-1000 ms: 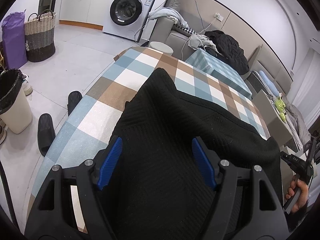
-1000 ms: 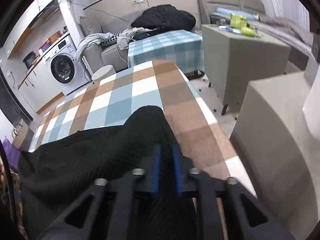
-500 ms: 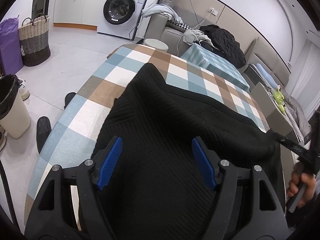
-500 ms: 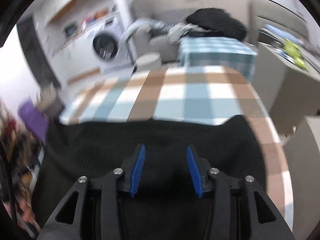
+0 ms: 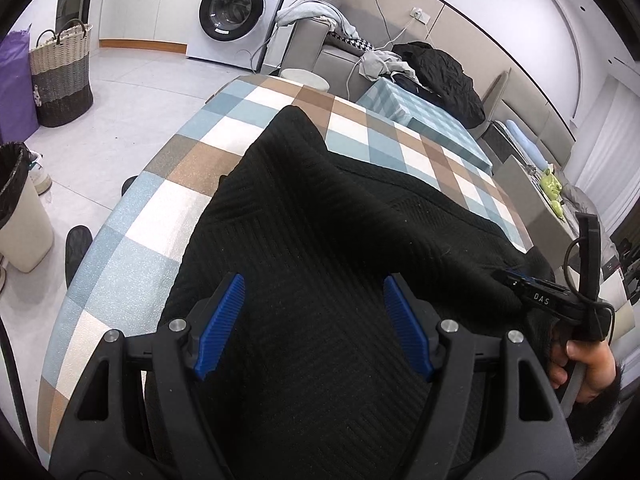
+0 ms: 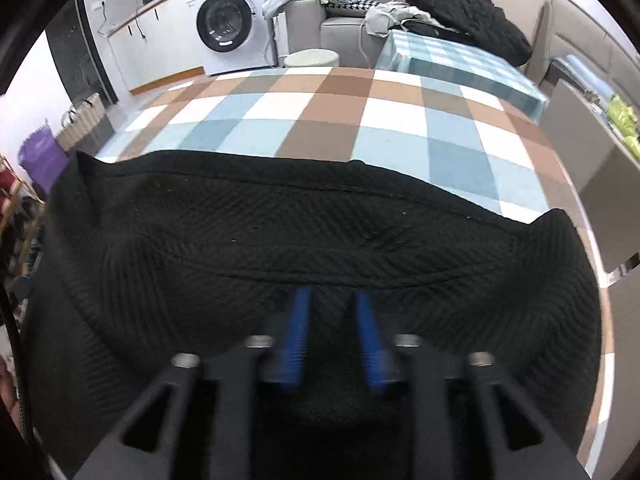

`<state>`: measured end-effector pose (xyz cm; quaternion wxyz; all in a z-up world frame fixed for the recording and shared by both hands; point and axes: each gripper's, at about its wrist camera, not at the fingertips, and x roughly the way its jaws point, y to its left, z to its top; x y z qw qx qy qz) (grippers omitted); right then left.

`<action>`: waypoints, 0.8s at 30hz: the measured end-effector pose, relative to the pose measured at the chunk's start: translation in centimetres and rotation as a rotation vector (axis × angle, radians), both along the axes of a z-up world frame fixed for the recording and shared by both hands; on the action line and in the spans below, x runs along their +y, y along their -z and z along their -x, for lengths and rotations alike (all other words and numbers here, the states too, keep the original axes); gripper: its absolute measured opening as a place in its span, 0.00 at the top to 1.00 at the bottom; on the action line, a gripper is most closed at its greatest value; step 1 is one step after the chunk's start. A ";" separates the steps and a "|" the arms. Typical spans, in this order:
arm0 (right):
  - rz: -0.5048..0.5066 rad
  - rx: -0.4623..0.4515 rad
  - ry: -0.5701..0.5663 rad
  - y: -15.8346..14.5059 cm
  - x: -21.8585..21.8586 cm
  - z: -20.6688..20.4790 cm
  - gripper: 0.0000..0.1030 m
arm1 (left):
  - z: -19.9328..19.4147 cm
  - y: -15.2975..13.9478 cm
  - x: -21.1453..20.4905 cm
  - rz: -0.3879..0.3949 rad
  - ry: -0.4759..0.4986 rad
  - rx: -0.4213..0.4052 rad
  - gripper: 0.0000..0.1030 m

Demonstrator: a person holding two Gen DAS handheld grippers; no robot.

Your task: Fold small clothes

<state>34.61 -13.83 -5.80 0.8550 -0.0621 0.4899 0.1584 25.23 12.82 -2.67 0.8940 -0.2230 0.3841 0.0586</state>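
Observation:
A black ribbed knit garment [image 5: 320, 220] lies spread over the near half of the checked table [image 5: 160, 208]; it also fills the lower part of the right wrist view [image 6: 320, 240]. My left gripper [image 5: 312, 300] is open and hovers over the garment's near part, holding nothing. My right gripper [image 6: 330, 300] is above the garment's near edge with its blue pads a narrow gap apart and nothing between them. The right gripper's body and the hand holding it show in the left wrist view [image 5: 568, 312] at the garment's right end.
Beyond the table stand a washing machine [image 5: 236, 12], a sofa with clothes [image 5: 400, 60] and a second checked table [image 5: 424, 116]. On the floor at left are a woven basket [image 5: 60, 72], a bin [image 5: 20, 208] and slippers [image 5: 78, 248]. A grey cabinet [image 6: 588, 148] stands at right.
My right gripper was shut on the garment's right corner, let it go, swung left to face the garment's middle, and its pads have come closer together again. My left gripper stayed open, drifting slightly.

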 end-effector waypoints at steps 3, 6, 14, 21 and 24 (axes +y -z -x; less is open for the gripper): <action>-0.018 -0.014 0.004 -0.4 -0.3 0.1 0.98 | 0.1 0.0 0.1 0.004 -0.001 -0.005 0.32; -0.080 -0.118 0.007 -2.1 -1.1 0.9 0.98 | 0.2 -0.1 0.3 -0.002 -0.005 -0.011 0.32; -0.119 -0.246 0.156 -3.9 -2.1 -0.7 0.97 | 0.2 0.0 0.7 0.008 -0.017 -0.007 0.32; -0.085 -0.157 0.155 -3.0 -3.0 -0.5 0.68 | 0.1 -0.1 0.5 0.004 -0.013 -0.002 0.32; -0.106 -0.156 0.136 -3.6 -2.8 0.3 0.64 | -0.1 -0.1 0.2 0.004 -0.005 -0.001 0.32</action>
